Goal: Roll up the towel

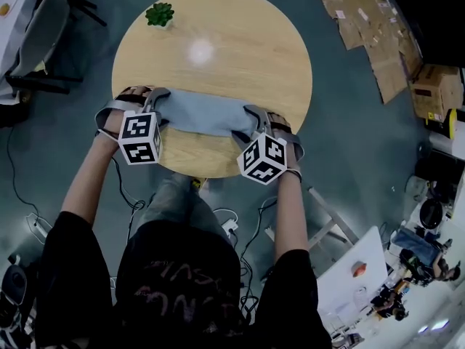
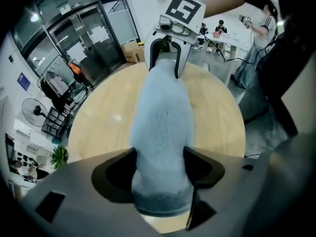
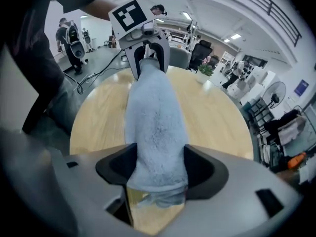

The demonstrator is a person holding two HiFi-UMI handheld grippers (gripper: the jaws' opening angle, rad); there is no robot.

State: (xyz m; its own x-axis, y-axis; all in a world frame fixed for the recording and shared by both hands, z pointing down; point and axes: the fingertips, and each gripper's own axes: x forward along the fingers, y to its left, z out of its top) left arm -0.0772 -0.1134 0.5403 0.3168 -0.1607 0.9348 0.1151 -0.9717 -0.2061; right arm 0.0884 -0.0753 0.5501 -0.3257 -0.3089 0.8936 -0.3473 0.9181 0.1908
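The towel lies rolled into a soft grey tube on the near part of the round desk. One end sits between the fingers of your left gripper, the other between those of your right gripper. Both pairs of fingers stand wide apart; the pile brushes their inner faces with no visible pinch. The roll's long axis runs straight from gripper to gripper, crosswise before you. The fabric is fluffy and the desk top is pale wood grain. A small green plant stands at the far rim.
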